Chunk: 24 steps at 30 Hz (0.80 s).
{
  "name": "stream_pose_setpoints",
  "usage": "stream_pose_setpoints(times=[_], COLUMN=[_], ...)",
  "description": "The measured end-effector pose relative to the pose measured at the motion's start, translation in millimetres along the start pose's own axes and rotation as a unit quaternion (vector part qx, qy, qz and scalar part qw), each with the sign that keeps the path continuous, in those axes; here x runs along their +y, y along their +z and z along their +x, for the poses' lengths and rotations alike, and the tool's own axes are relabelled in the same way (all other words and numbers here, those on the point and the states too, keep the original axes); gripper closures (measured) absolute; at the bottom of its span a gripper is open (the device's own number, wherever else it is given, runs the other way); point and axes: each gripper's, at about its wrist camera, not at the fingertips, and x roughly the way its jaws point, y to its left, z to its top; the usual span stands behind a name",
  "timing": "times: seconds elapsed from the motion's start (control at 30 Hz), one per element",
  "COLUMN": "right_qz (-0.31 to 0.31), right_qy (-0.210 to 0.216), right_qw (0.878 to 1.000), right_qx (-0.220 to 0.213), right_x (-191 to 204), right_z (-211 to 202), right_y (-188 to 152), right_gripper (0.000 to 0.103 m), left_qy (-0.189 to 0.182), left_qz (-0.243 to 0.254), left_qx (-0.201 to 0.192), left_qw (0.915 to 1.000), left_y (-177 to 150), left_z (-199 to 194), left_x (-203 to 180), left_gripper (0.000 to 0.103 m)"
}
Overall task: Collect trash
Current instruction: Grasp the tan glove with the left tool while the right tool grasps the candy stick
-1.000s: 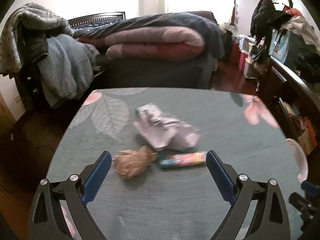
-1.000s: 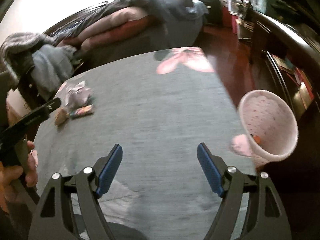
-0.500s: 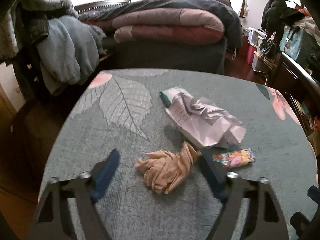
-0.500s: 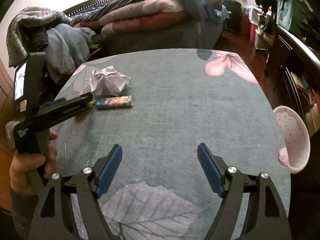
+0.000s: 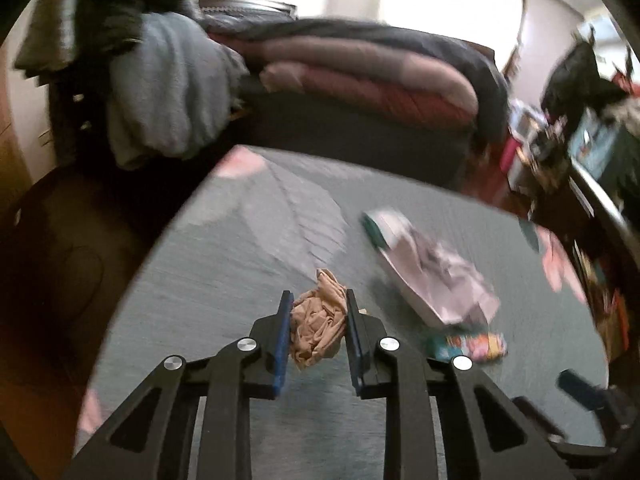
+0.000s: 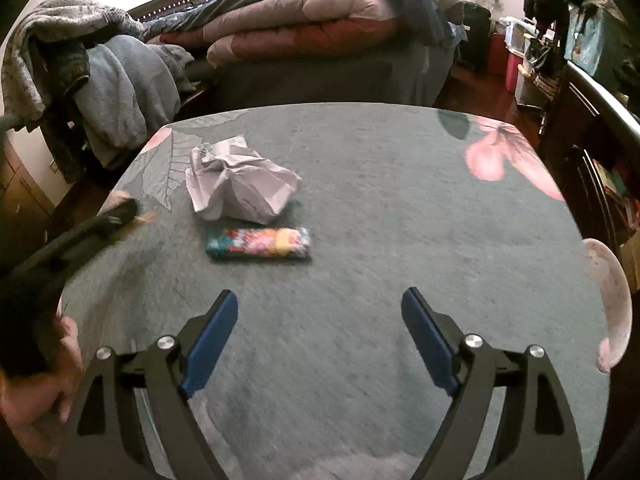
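My left gripper [image 5: 316, 300] is shut on a crumpled tan glove [image 5: 318, 326] and holds it over the grey floral table [image 5: 224, 280]. A crumpled white paper [image 5: 436, 280] lies to its right, with a colourful candy wrapper [image 5: 468, 346] in front of the paper. In the right wrist view my right gripper [image 6: 320, 304] is open and empty, just short of the wrapper [image 6: 259, 243]; the paper [image 6: 240, 180] lies behind it. The left gripper [image 6: 100, 224] shows blurred at the table's left edge.
A pink bowl-shaped bin [image 6: 608, 300] hangs off the table's right edge. A bed with folded quilts [image 6: 304, 20] stands beyond the table. A chair draped with clothes [image 6: 120, 88] is at the far left. A dark cabinet [image 6: 592, 128] stands at the right.
My left gripper closed on the tan glove and lifted it, tilting left. My right gripper moved forward toward the wrapper and stays open.
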Motion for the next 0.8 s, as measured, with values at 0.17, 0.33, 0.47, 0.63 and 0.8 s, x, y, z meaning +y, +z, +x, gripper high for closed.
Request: stream_pose_setpoints(times=[0.17,0.33,0.47,0.63,0.8], right_qz=[-0.005,-0.01,-0.01,-0.008,-0.015], right_qy=[-0.004,-0.007,-0.012,-0.024,-0.041], right_qw=[1.0,1.0,1.0,1.0,0.999], right_qx=[0.005,0.013,0.011,0.004,0.0], right_x=[20.2,37.0,44.1,47.9,51.5], right_z=[24.2,43.0,49.9,56.4,61.3], right_y=[10.9,17.2,17.6,22.6,25.0], right_gripper=[0.009,0.007,0.005,0.005,0.007], left_qy=[-0.005,-0.007,-0.01,-0.017,-0.018], left_qz=[-0.031,-0.04,-0.041,-0.041,-0.036], left_qx=[-0.022,-0.022,-0.021,-0.022,-0.018], left_qw=[0.9993,0.9989,0.9989,0.9988,0.999], left_y=[6.9,7.5,6.8,5.4,4.5], left_z=[-25.7,-32.2,-32.6,-33.5,-31.4], left_x=[31.2,45.1,47.3,48.3,45.7], left_gripper=[0.078,0.078,0.078,0.078,0.078])
